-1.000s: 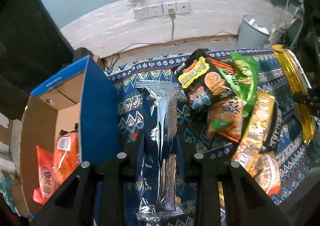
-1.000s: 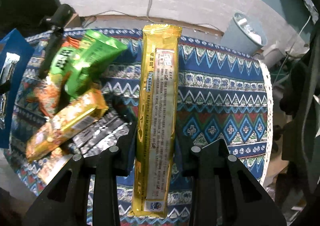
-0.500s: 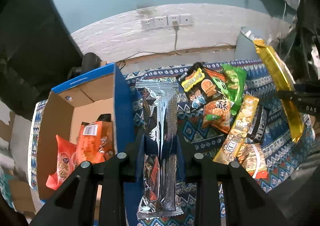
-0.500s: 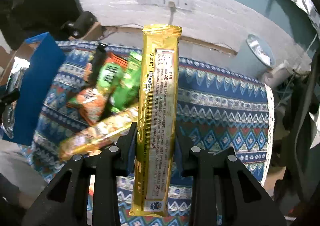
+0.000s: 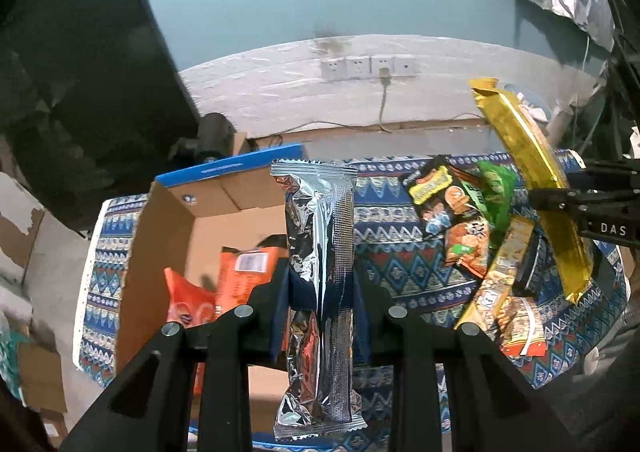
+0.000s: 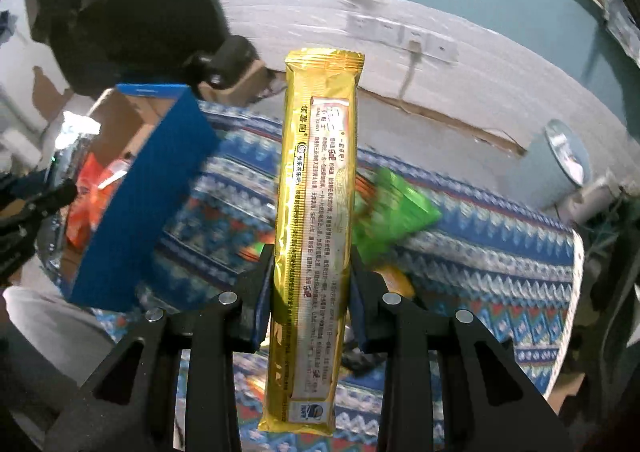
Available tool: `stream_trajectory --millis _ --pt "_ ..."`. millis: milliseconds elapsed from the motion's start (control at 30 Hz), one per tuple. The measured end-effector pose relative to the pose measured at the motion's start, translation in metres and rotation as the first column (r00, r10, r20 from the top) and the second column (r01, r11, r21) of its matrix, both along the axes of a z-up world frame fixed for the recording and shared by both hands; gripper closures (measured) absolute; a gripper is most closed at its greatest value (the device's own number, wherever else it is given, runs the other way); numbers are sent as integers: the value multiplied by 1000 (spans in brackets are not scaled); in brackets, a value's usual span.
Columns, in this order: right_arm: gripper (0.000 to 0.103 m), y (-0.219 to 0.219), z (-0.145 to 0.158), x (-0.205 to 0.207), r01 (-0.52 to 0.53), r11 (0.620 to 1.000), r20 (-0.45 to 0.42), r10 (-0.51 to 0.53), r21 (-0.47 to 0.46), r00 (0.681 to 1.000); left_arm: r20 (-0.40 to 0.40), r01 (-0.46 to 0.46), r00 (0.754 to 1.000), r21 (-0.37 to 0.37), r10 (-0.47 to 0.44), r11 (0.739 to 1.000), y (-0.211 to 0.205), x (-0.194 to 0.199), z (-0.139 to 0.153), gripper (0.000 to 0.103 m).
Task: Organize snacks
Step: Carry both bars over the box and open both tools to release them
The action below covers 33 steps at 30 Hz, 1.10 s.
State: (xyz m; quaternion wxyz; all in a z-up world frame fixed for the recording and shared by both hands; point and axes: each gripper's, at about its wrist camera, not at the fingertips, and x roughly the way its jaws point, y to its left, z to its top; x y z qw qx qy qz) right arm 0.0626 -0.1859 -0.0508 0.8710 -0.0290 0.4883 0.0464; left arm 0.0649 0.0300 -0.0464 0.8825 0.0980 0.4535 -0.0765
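Note:
My left gripper (image 5: 320, 292) is shut on a long silver foil snack pack (image 5: 320, 236), held lengthwise above the right wall of an open blue cardboard box (image 5: 224, 172). Orange snack bags (image 5: 240, 268) lie inside that box. My right gripper (image 6: 310, 276) is shut on a long gold snack pack (image 6: 318, 188), lifted above the patterned blue tablecloth (image 6: 480, 236). The left wrist view also catches that gold pack (image 5: 532, 172) and the right gripper (image 5: 560, 200) at the right. A pile of loose snack bags (image 5: 468, 220) lies on the cloth.
The blue box (image 6: 144, 188) stands at the table's left end in the right wrist view. A green bag (image 6: 396, 208) lies behind the gold pack. A grey bin (image 6: 568, 156) stands past the table's far right; a wall with sockets (image 5: 368, 68) runs behind.
Both grippers rose and shifted left with their packs. The box's inside came more into the left wrist view, and the box entered the right wrist view.

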Motion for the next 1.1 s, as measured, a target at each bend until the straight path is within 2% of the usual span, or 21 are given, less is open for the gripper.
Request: stream_trajectory --millis 233,633,800,1100 --pt "72 51 10 23 -85 996 3 85 35 996 12 -36 999 0 36 999 31 1 2 74" --pt "72 142 16 59 -210 977 -8 210 35 978 5 -143 990 -18 143 990 92 6 -8 74" --pt "72 177 12 71 -248 968 -21 249 34 968 23 -189 982 2 189 982 116 7 -10 74" --pt "72 223 -1 89 -295 954 -56 298 60 953 7 -246 969 -6 246 969 148 10 -23 74"
